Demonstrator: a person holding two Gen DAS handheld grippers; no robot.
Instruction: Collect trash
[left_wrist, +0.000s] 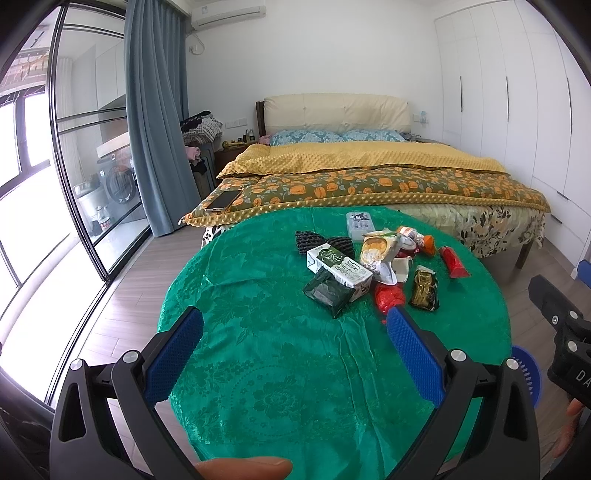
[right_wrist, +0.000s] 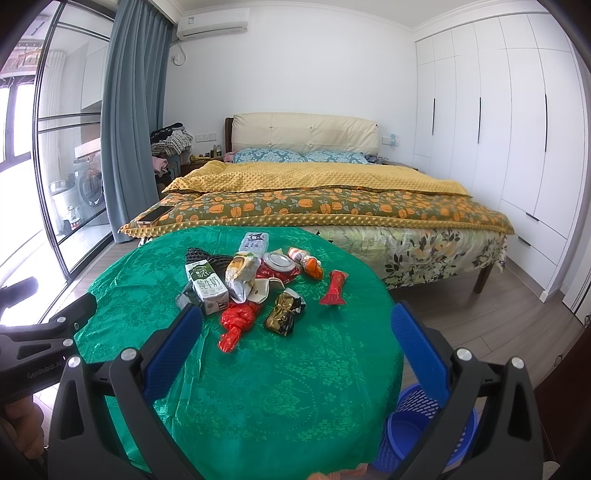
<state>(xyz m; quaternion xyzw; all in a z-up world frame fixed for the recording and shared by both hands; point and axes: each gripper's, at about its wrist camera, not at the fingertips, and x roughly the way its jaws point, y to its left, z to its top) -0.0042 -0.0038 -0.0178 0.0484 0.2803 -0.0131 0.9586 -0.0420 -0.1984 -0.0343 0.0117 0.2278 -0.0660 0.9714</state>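
**Both grippers spread and empty over the table, trash pile ahead**

Left gripper (left_wrist: 295, 325) is spread wide, nothing between its two blue pads (left_wrist: 415, 354). Right gripper (right_wrist: 295, 325) is likewise released and empty, hovering above the green tablecloth (right_wrist: 258, 387).

Trash sits in one loose cluster on the table, ahead of both grippers. From the left wrist view it lies ahead and slightly right; from the right wrist view, ahead and slightly left.

Count of what I can separate:
- 1 milk carton (right_wrist: 207, 286), lying on its side, nearest the right gripper's left finger
- 1 dark green pouch (left_wrist: 328, 291), partly under the carton
- 1 knotted red plastic bag (right_wrist: 236, 321), just ahead of the right gripper
- 1 gold-and-black wrapper (right_wrist: 283, 312), beside the red bag
- 1 red wrapper (right_wrist: 334, 288), a little apart to the right of the pile
- 1 crumpled snack bag (right_wrist: 240, 275), yellow-white
- 1 can (right_wrist: 279, 262) with silver top, behind the snack bag
- 1 orange-white tube wrapper (right_wrist: 306, 260)
- 2 black foam nets (left_wrist: 308, 240), far side left
- 1 small white box (left_wrist: 358, 223), farthest away

1 blue perforated basket (right_wrist: 417, 432) stands on the floor, below and right of the right gripper, beside the table edge.

Beyond the table: 1 bed (right_wrist: 314, 192) with 1 phone (right_wrist: 155, 215) on its near left corner.
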